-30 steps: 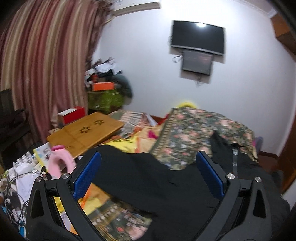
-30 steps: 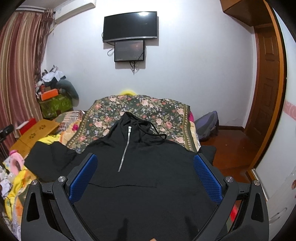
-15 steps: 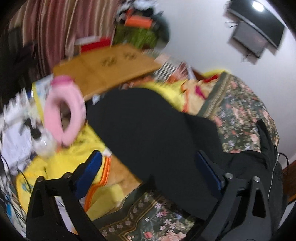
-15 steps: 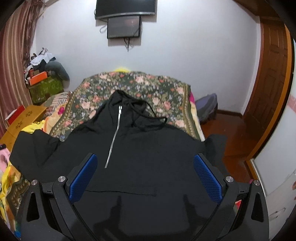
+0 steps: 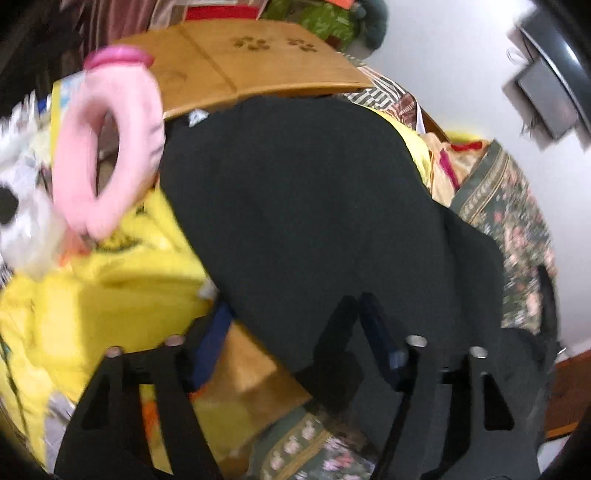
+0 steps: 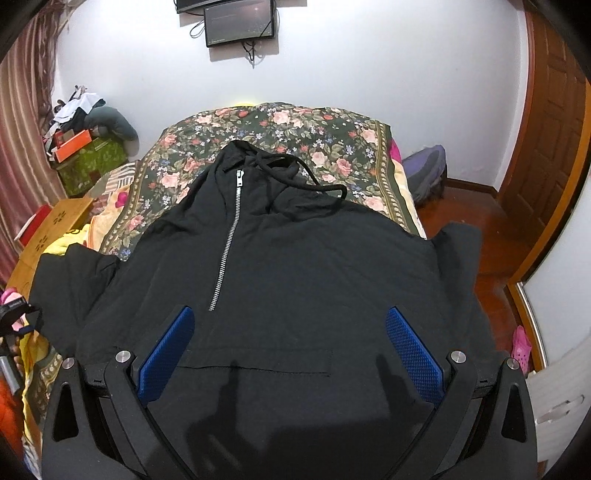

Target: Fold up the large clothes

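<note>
A black hoodie [image 6: 295,266] with a silver half zipper [image 6: 227,243] lies spread face up on a floral bedspread [image 6: 280,125]. My right gripper [image 6: 290,339] is open and empty, hovering above the front pocket. The hoodie's left sleeve [image 5: 314,206] fills the left wrist view, lying over yellow bedding. My left gripper [image 5: 295,325] is open, its two blue pads standing either side of the sleeve's lower edge. The view is blurred, so I cannot tell whether the pads touch the cloth.
A pink ring-shaped pillow [image 5: 107,155] and a wooden lap table [image 5: 236,62] lie left of the sleeve. Yellow bedding [image 5: 96,302] lies under it. A cluttered green box [image 6: 92,158], a wall screen [image 6: 240,18], a purple bag [image 6: 424,173] and a wooden door [image 6: 546,147] surround the bed.
My left gripper has swung down and left onto the sleeve, and its jaws have narrowed. My right gripper has tilted down toward the hoodie body and stayed open.
</note>
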